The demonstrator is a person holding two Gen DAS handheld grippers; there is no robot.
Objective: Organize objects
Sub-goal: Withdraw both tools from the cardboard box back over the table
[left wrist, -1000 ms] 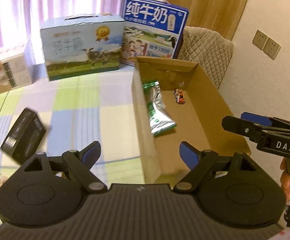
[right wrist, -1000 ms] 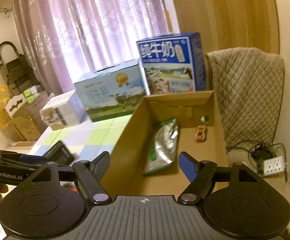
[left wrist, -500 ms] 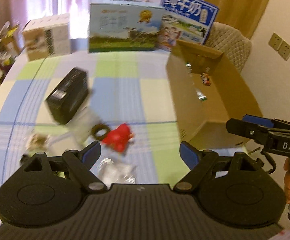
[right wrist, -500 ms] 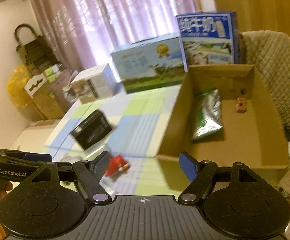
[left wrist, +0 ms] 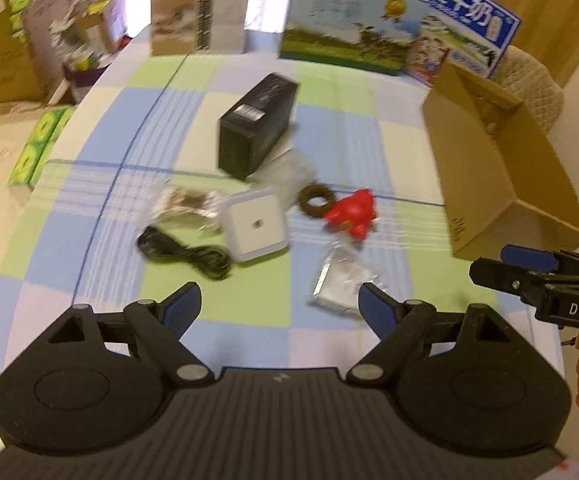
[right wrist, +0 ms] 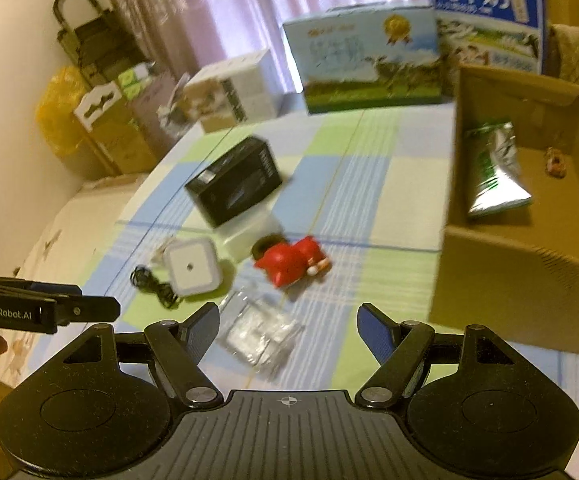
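Note:
Loose items lie on the checked tablecloth: a black box, a white square adapter with a black cable, a brown ring, a red toy and a clear packet. The same red toy and clear packet appear in the right wrist view. An open cardboard box at the right holds a green-silver pouch and a small toy car. My left gripper is open above the near table edge. My right gripper is open, just above the packet.
Three cartons stand along the table's far edge: a white one, a blue-green milk carton and a blue milk carton. A quilted chair sits behind the cardboard box. Stacked boxes fill the floor to the left.
Both views have pulled back and swung left from the cardboard box toward the loose items, which are now in front of both open grippers.

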